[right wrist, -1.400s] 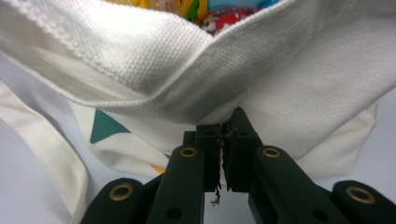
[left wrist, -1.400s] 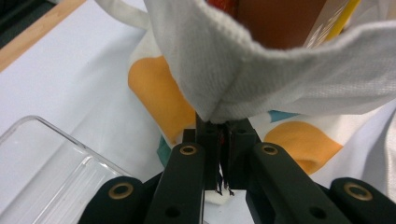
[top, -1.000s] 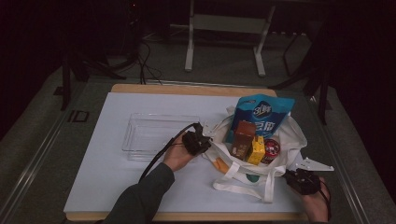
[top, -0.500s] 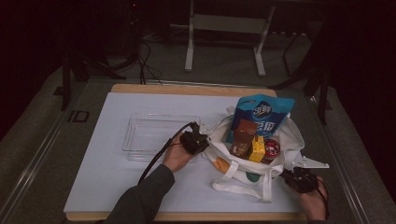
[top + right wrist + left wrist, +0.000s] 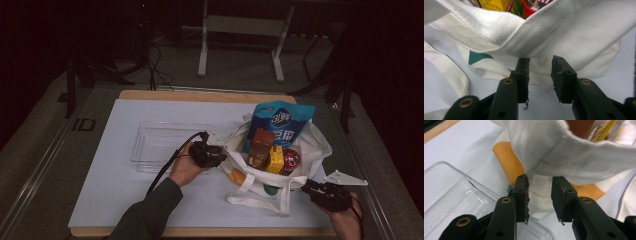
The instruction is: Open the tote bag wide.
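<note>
A white tote bag [image 5: 312, 147] lies open on the white table. It holds a blue snack pouch [image 5: 280, 122], a brown carton [image 5: 260, 147], a yellow box [image 5: 275, 159] and a red can [image 5: 290, 160]. My left gripper [image 5: 220, 152] is at the bag's left rim. In the left gripper view it [image 5: 539, 197] stands open, with the white fabric [image 5: 574, 152] hanging just over the tips. My right gripper [image 5: 306, 186] is at the bag's near right edge. It [image 5: 540, 77] stands open too, the bag's hem [image 5: 529, 32] right beyond its jaws.
A clear plastic tray [image 5: 165, 145] stands empty just left of the bag, and its corner [image 5: 454, 195] sits under my left gripper. An orange print [image 5: 507, 162] marks the bag's side. The bag's strap [image 5: 280, 200] loops toward the table's front edge.
My right gripper has edged left toward the bag's near edge. The left gripper has shifted only slightly at the bag's left rim.
</note>
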Motion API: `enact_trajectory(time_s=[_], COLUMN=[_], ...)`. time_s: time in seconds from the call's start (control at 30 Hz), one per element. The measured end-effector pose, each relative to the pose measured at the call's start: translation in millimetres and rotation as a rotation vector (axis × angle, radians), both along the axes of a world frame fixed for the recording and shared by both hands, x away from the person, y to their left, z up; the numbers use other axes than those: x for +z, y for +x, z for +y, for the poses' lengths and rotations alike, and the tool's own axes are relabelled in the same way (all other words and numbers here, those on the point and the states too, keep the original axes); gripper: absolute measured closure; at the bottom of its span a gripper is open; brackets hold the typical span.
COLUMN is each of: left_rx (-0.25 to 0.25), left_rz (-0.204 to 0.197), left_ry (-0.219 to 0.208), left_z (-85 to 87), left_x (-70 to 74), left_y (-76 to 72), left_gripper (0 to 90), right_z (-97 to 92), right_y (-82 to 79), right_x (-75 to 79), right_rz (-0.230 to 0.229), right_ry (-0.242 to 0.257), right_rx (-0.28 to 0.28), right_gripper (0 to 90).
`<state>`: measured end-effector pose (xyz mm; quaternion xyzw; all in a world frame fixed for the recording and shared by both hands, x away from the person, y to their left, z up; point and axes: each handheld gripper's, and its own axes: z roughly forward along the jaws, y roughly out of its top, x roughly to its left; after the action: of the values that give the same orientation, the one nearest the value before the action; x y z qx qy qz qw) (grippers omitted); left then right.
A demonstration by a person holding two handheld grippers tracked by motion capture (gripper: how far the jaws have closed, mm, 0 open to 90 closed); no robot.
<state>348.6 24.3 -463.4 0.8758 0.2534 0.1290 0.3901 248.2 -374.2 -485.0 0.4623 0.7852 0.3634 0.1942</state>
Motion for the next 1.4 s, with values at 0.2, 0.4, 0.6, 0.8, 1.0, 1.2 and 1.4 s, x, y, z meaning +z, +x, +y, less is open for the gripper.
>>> enact_trajectory(time_s=[0.2, 0.4, 0.6, 0.8, 1.0, 1.2, 1.4], left_rx=[-0.024, -0.060, -0.093, -0.136, -0.161, -0.232, -0.237], left_rz=[-0.015, -0.038, -0.065, -0.082, -0.081, -0.109, -0.136], left_ry=[-0.041, -0.098, -0.133, -0.185, -0.157, -0.115, -0.148], left_z=[10.9, 17.7, 13.2, 3.9, -11.8, -19.0, -19.1], left_x=[5.8, 17.8, 31.3, 41.7, 39.2, 32.2, 38.8], left_y=[-8.2, -19.4, -28.7, -35.0, -33.7, -37.7, -38.1], left_gripper=[65.2, 65.1, 63.5, 62.8, 62.1, 60.1, 54.3], right_z=[-5.7, -11.4, -9.3, -2.3, 2.8, 3.3, 2.6], right_y=[-10.5, -15.8, -11.2, -3.7, 4.8, 8.6, 8.1], right_x=[13.0, 30.0, 40.1, 43.6, 42.0, 36.3, 37.5], right_rz=[-0.039, -0.091, -0.119, -0.131, -0.118, -0.103, -0.107], right_ry=[0.002, 0.066, 0.106, 0.100, 0.094, 0.089, 0.093], right_rx=[-0.007, -0.023, -0.040, -0.063, -0.093, -0.100, -0.106], right_gripper=[58.3, 56.5, 53.6, 50.3, 50.8, 52.0, 51.6])
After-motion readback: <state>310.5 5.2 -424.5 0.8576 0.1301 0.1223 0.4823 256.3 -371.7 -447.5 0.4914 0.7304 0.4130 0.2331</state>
